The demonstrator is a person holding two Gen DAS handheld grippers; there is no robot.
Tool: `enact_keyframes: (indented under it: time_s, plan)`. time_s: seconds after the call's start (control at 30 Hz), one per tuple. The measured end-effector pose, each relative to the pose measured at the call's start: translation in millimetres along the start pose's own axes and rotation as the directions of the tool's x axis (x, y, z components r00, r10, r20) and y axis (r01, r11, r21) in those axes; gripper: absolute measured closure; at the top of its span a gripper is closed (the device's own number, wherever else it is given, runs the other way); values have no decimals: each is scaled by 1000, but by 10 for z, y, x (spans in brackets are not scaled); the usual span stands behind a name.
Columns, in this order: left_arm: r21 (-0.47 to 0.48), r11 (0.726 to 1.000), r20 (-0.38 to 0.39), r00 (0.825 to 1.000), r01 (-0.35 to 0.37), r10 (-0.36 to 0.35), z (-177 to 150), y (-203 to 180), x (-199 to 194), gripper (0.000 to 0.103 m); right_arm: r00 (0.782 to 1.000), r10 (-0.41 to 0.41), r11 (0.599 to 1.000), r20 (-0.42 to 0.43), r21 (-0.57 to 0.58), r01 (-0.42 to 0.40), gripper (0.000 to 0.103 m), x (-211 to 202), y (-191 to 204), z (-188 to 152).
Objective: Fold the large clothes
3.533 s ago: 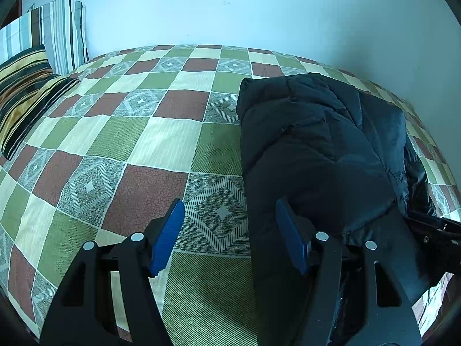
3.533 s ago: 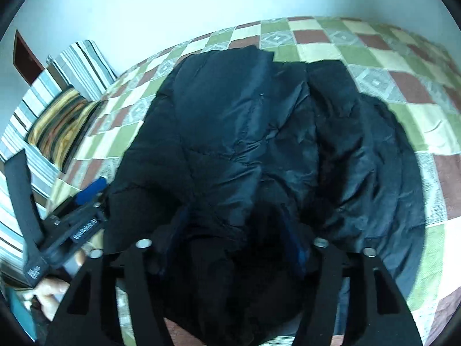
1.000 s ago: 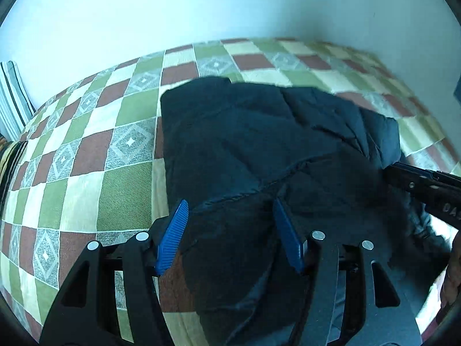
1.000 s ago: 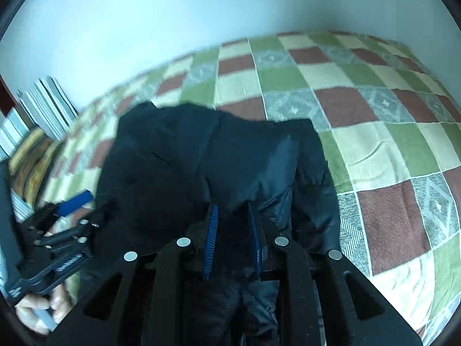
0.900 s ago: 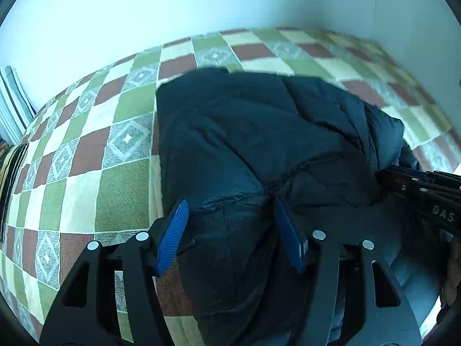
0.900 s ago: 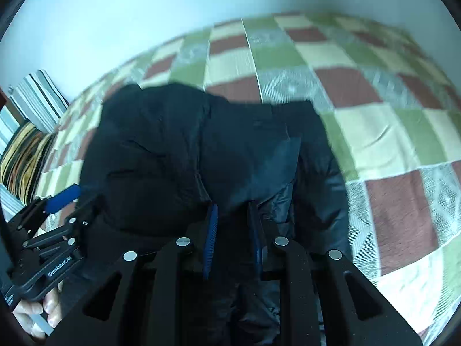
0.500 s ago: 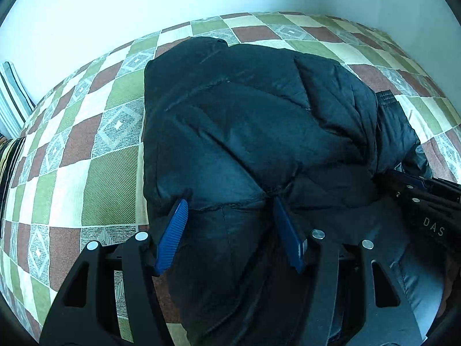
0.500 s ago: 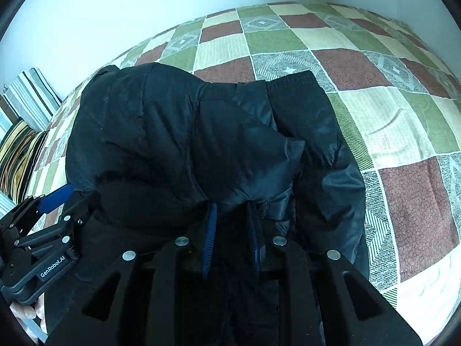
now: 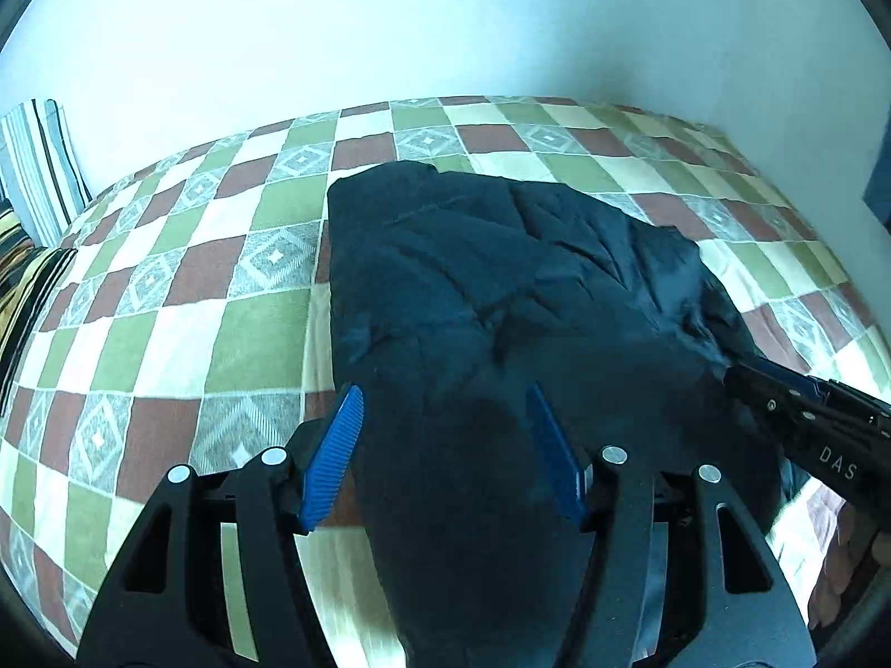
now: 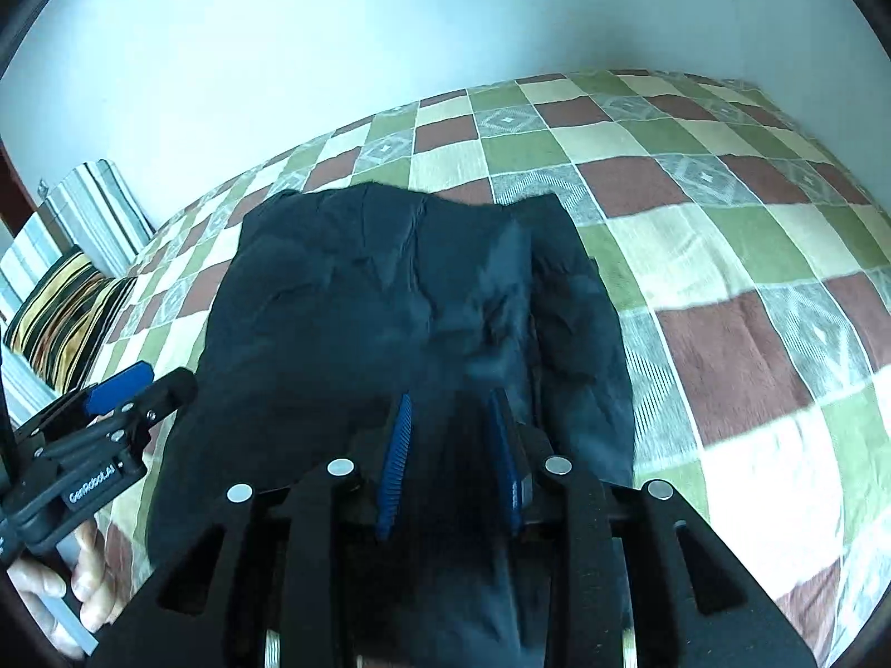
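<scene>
A black puffer jacket point(image 9: 490, 289) lies folded on the checkered bed cover point(image 9: 167, 306); it also shows in the right wrist view point(image 10: 390, 300). My left gripper point(image 9: 445, 445) is wide open, its blue pads on either side of the jacket's near edge. My right gripper point(image 10: 451, 451) has its pads close together on a fold of the jacket's near edge. Each gripper shows in the other's view: the right one at the jacket's right side point(image 9: 807, 423), the left one at its left side point(image 10: 106, 417).
Striped pillows point(image 10: 72, 256) lie at the bed's left end, also seen in the left wrist view point(image 9: 33, 178). A pale wall point(image 9: 445, 28) runs behind the bed. The bed cover point(image 10: 724, 256) stretches right of the jacket.
Both grippers pulled back and up from the jacket, so it looks smaller and further away. The right gripper's pads stand a little wider apart than before. The left gripper stayed open.
</scene>
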State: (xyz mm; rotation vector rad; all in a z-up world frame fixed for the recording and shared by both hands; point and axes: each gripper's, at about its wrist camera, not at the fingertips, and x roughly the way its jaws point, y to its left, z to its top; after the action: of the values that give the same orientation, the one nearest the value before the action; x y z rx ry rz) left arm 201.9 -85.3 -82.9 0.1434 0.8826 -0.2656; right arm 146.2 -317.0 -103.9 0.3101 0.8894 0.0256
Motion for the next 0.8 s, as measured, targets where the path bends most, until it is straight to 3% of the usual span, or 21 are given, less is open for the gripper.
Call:
enact_keyframes:
  time_s: [0.13,0.37,0.6,0.8]
  plan:
    - [11,1000,-54,998,11,-11,-217,-57,182,41,999,-18,1000,-45,-13,17,72,116,-36,-178]
    - [23,1000,-56,998,-5,6,-377,-81,433,38,996,-21,1000,-81,2,21,72,422,-127,-347]
    - [0,1000,-23,1000,4,-4,-406,-42,431,36,998,-49,999,-44,1,49,71,396,-59,-369]
    - [-87,996,9,1000,13,-12,-396,60,233,25,997,-72,997,19,-7,72,65,170,24,-367]
